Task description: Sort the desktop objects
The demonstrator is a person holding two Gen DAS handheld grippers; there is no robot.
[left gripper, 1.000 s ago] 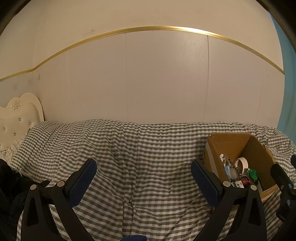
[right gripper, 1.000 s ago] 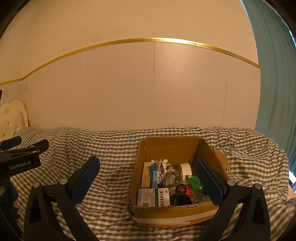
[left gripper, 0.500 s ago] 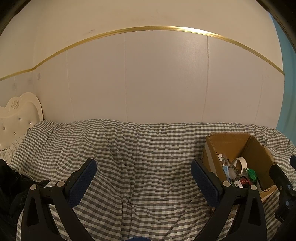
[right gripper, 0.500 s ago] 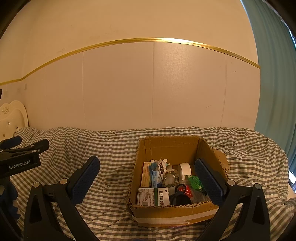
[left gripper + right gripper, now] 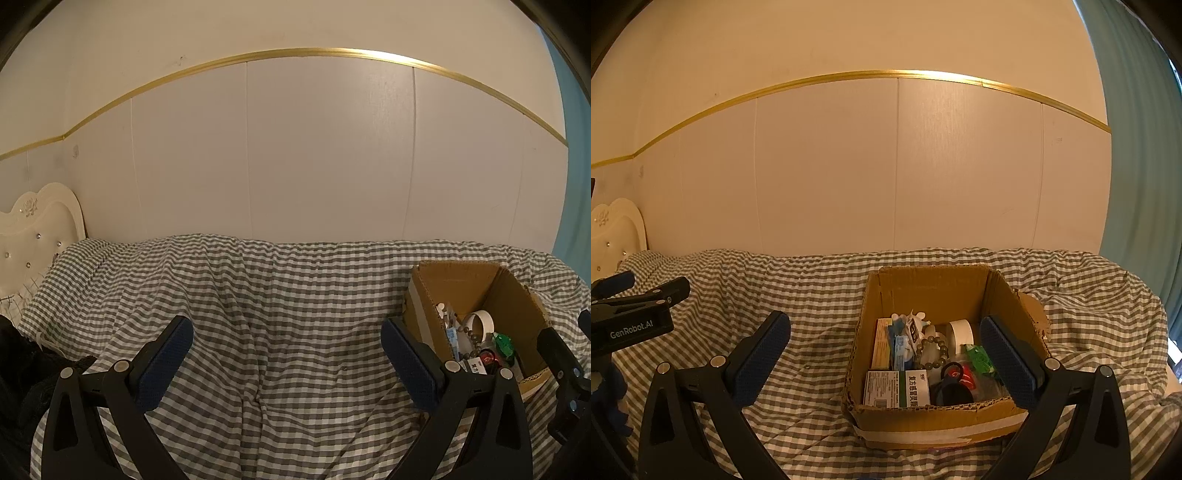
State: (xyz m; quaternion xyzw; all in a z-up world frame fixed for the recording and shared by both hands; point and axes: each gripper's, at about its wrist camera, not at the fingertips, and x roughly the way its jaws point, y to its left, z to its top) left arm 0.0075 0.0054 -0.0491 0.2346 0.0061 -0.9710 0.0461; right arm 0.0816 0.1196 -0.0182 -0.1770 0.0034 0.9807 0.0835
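Cardboard box [image 5: 945, 421] packed with desk clutter, dead ahead of my right tongs [image 5: 886, 354], both pairs spread wide and empty.

My right tongs hang over the checked bedcover [image 5: 798, 295] with the box framed between their blue pads; inside I can see a white-and-green medicine carton [image 5: 897, 388] against the near wall, a bead bracelet [image 5: 932, 350] behind it, a roll of white tape [image 5: 960, 332] toward the far side, a green packet [image 5: 979, 359] beside my right pad. My left tongs [image 5: 287, 363] gape just as wide over bare checked cloth, the box [image 5: 480, 284] just beyond their right finger. Off my right tongs' left side, the other tool's black body shows, and a padded headboard [image 5: 33, 229] stands far left.
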